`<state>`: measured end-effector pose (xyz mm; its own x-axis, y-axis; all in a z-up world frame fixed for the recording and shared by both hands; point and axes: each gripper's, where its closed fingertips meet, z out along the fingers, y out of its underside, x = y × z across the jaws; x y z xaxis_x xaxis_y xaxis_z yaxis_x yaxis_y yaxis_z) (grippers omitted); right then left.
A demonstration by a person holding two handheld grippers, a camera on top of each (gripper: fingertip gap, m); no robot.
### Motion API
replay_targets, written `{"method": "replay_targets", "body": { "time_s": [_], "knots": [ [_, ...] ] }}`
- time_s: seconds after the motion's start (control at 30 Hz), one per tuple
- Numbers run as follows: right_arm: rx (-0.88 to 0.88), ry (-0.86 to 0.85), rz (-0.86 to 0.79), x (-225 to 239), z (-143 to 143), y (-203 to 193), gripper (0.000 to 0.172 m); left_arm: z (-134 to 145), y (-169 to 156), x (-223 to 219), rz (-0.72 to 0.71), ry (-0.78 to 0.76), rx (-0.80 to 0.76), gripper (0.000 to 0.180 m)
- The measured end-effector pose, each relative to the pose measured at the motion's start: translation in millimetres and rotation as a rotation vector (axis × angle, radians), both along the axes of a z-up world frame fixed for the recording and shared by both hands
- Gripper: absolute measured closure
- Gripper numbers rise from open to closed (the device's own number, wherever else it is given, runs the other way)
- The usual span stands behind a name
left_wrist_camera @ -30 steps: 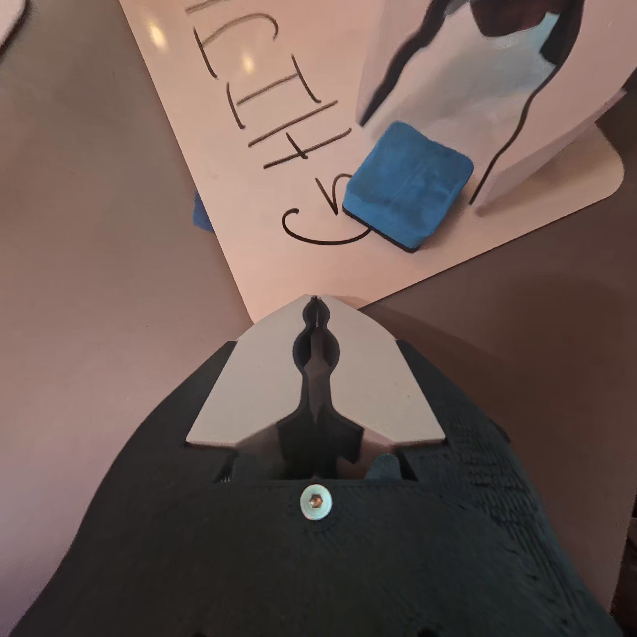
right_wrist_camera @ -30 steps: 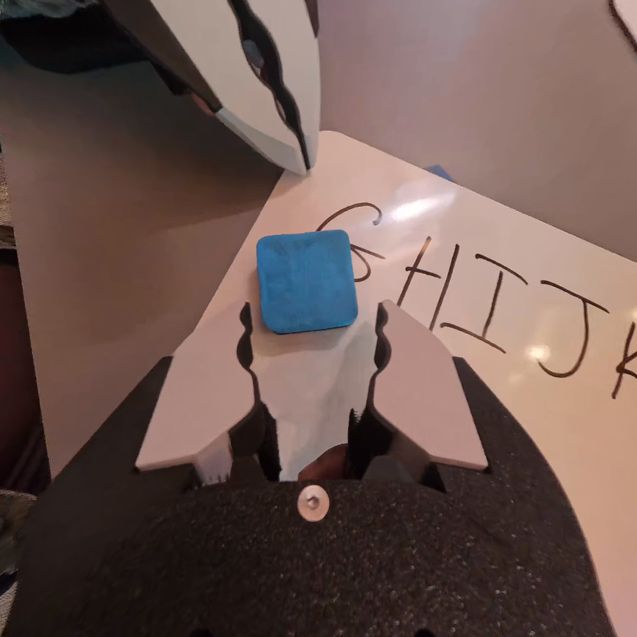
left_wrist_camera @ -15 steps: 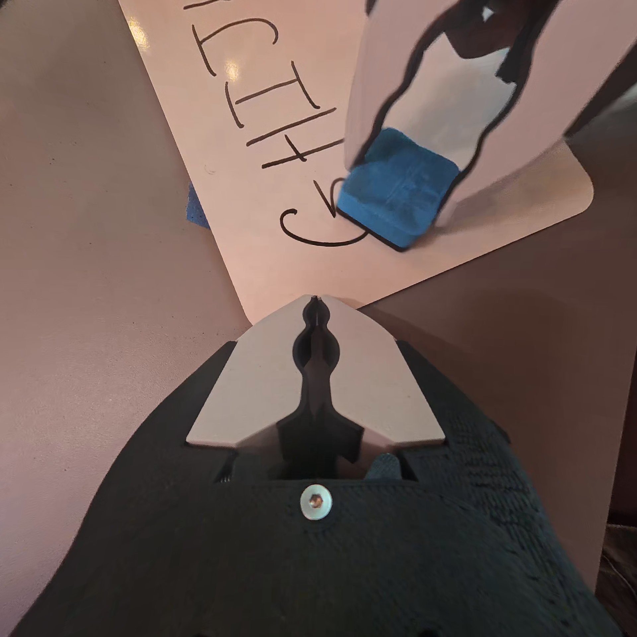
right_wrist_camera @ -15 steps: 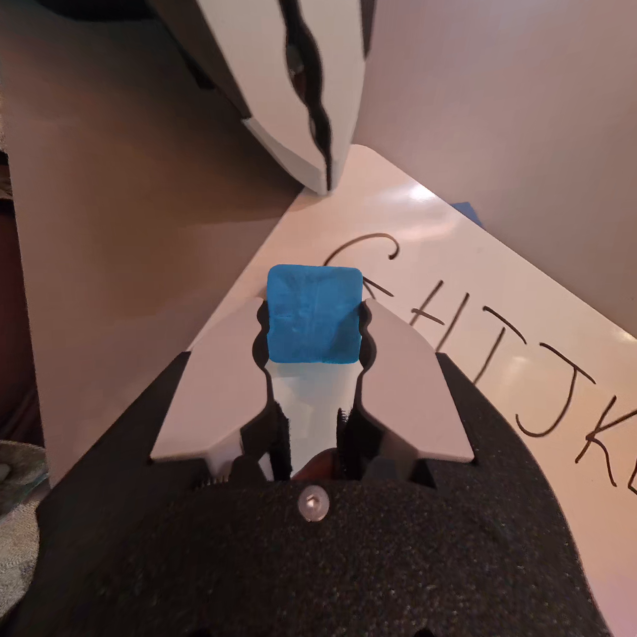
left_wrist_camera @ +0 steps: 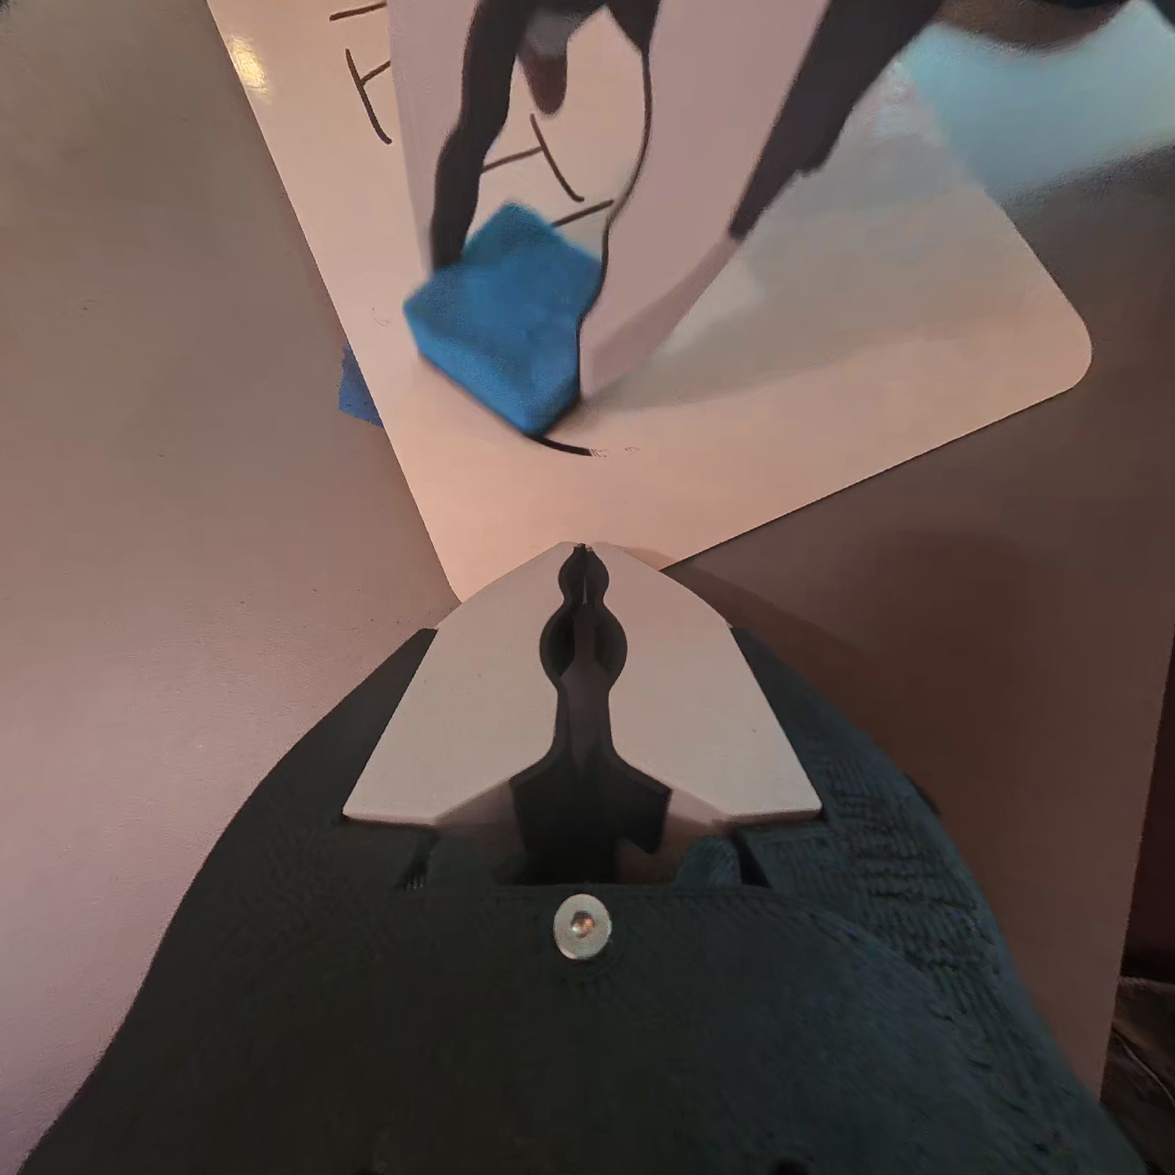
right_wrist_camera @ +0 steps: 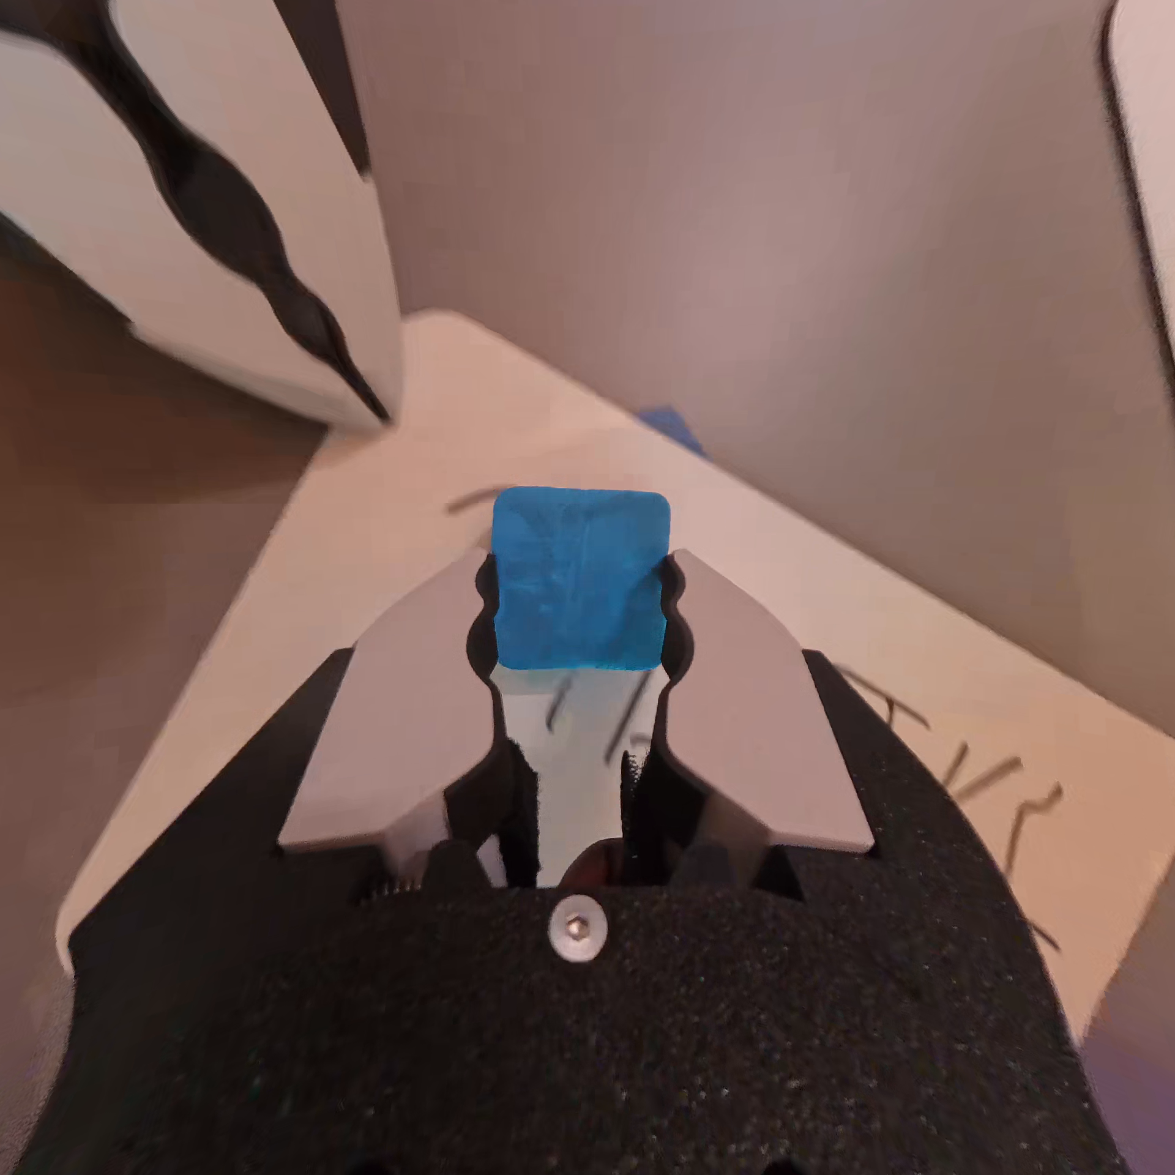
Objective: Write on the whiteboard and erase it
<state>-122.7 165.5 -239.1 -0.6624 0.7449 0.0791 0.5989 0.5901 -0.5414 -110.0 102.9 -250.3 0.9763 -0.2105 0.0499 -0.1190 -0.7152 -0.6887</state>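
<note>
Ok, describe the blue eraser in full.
The blue eraser is a soft, felt-like square pad with rounded corners and a thin dark underside. It lies flat on the whiteboard, over the handwritten marks, clamped on two opposite sides between the fingers of the right hand-held gripper.

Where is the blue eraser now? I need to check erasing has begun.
The blue eraser sits clamped in the right tongs, flat on the whiteboard near its rounded corner, over the marker writing.

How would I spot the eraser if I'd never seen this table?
Find the white whiteboard lying flat on the brown table. The eraser is the soft blue square block on it, squeezed by the right gripper; nothing else there is so chunky.
</note>
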Motion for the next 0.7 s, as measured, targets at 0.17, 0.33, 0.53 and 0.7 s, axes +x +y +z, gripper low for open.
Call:
{"method": "replay_targets", "body": {
  "time_s": [0.17,0.33,0.53,0.7],
  "knots": [
    [-0.016,-0.086,0.170,21,0,-20,0.122,0,0,0,-0.006,0.009,0.005,0.179],
    [0.002,-0.017,0.050,-13,0,-11,0.122,0,0,0,-0.006,0.011,0.007,0.179],
    [0.010,-0.098,0.055,19,-1,32,0.122,0,0,0,-0.007,0.014,0.006,0.179],
    [-0.014,0.003,-0.128,-12,-1,49,0.122,0,0,0,-0.010,0.019,0.006,0.179]
  ]
}}
